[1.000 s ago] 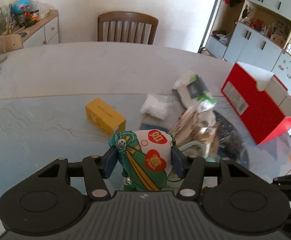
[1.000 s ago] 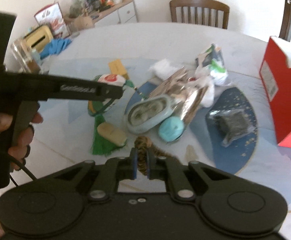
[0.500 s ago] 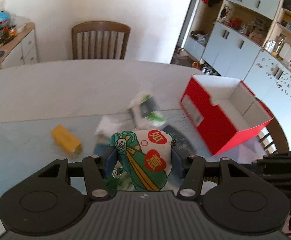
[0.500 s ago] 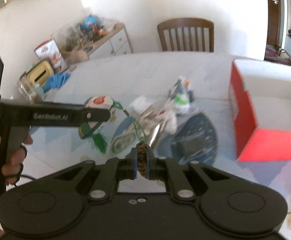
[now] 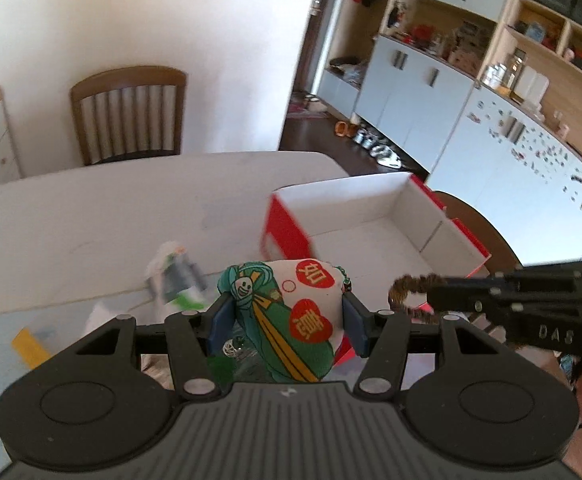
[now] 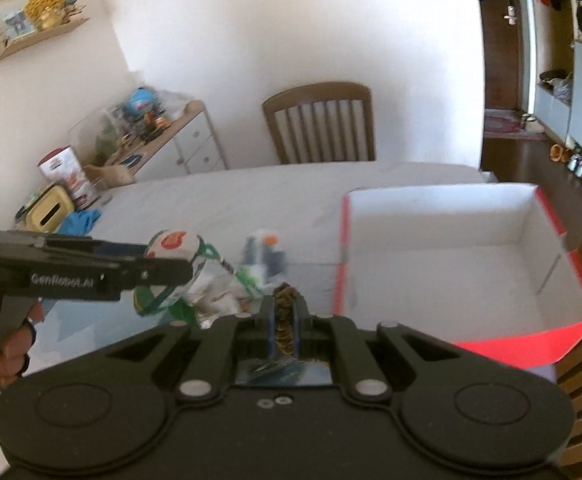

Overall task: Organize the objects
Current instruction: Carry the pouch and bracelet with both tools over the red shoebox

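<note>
— Fabric first: what did we find in the left gripper (image 5: 287, 320)?

— We found its blue pads pressed on either side of a stuffed cloth pouch (image 5: 291, 320), white and green with red hearts. The pouch was carried in the air above the table (image 5: 91, 208), nearer the front edge, with the red box (image 5: 371, 232) beyond it.

— And the right gripper (image 6: 283, 320)?

— We noted its jaws drawn narrow, pinching a brown scrunchie (image 6: 284, 312) between the pads. In the left wrist view the scrunchie (image 5: 411, 292) hung from that gripper's tips, just beside the pouch and in front of the box's near wall.

— Where did the box stand?

— At the right edge of the table, open at the top, white inside; we saw nothing in it.

— What else lay on the surface?

— We recorded a blurred green and white packet (image 5: 179, 276) towards the middle and a yellow box (image 5: 31, 346) nearer the front left corner. A wooden chair (image 6: 319, 124) stood at the far edge. A person's fingers (image 6: 15, 352) gripped the left gripper's handle.
</note>
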Tool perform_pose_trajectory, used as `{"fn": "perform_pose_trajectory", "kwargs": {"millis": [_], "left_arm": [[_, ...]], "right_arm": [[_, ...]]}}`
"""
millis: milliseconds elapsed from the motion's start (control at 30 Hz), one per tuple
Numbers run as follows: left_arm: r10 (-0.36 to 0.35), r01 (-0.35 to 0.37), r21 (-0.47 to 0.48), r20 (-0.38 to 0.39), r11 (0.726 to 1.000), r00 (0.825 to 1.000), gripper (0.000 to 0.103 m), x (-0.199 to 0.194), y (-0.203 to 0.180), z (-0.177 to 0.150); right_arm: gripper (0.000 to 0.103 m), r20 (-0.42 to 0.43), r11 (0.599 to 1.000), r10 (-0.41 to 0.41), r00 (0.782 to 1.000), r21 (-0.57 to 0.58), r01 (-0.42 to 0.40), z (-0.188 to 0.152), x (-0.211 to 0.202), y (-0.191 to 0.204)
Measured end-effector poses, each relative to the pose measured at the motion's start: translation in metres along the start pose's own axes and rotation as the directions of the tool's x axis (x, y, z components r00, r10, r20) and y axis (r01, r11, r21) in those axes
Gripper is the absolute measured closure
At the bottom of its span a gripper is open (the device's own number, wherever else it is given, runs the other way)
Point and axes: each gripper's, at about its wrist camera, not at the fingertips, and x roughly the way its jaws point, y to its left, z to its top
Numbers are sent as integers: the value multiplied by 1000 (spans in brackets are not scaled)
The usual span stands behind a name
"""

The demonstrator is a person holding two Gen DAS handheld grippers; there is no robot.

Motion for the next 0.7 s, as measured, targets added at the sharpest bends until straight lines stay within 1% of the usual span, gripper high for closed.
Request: {"fn": "perform_pose_trajectory", "kwargs": {"millis": [233,500,567,700], "left_arm": [[-23,23,62,-3,998,1000,46,39,-50,32],[-38,36,105,20,994,999,46,73,-100,78],[-45,42,106,19,993,999,46,85,-108,85],[-23,22,124,10,992,1000,46,117,-120,90]], "right_arm": [[96,25,998,-60,998,-17,60,15,-6,-50],[96,-4,991,-134,991,-1,134,20,13,-103],[96,-14,990,-140,990,11,140,20,18,-116],[96,-36,987,-161,986,6,161,20,32,-136]]}}
